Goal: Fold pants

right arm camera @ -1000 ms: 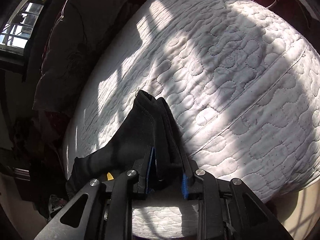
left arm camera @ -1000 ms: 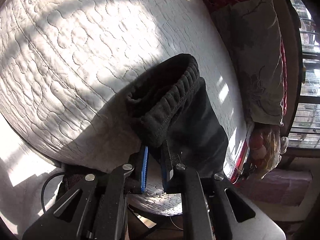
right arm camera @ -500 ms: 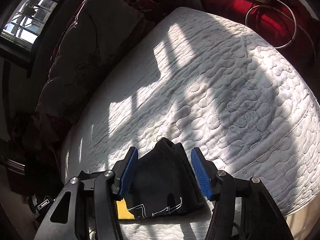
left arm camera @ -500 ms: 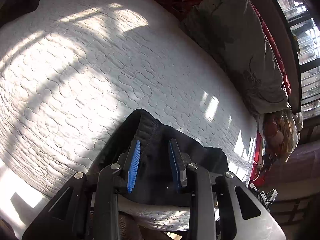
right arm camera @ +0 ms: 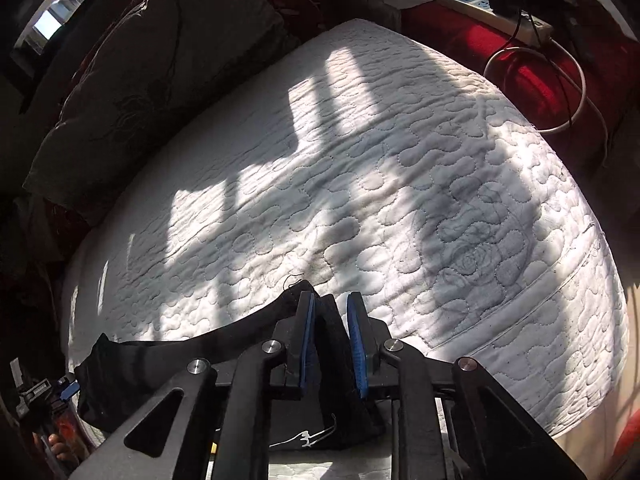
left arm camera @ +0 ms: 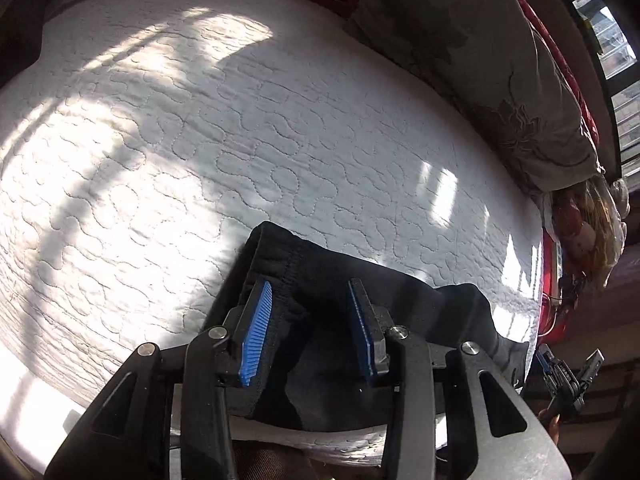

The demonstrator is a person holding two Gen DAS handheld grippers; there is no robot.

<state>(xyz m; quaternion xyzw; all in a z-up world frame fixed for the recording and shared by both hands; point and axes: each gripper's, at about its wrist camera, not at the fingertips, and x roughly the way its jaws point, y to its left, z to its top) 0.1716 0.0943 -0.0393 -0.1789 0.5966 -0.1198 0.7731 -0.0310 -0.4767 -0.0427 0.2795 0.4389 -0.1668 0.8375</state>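
Observation:
Black pants (left arm camera: 332, 320) lie folded on the near edge of the white quilted mattress (left arm camera: 240, 140). My left gripper (left arm camera: 310, 292) is open above the pants' waistband end, its blue pads on either side of the cloth without pinching it. In the right wrist view the pants (right arm camera: 224, 344) stretch left along the mattress edge (right arm camera: 400, 200). My right gripper (right arm camera: 332, 308) is partly open astride the pants' end, with cloth between its blue pads and a gap on the right side.
A brown pillow (left arm camera: 480, 52) lies along the far side, also in the right wrist view (right arm camera: 152, 60). A power strip (right arm camera: 492, 8) and white cable (right arm camera: 560, 92) lie on red cloth beyond the mattress. A plastic bag (left arm camera: 584, 232) sits at the right corner.
Both grippers have let go of the pants and opened, and the pants now lie flat on the mattress. The right jaws narrowed again after opening wide.

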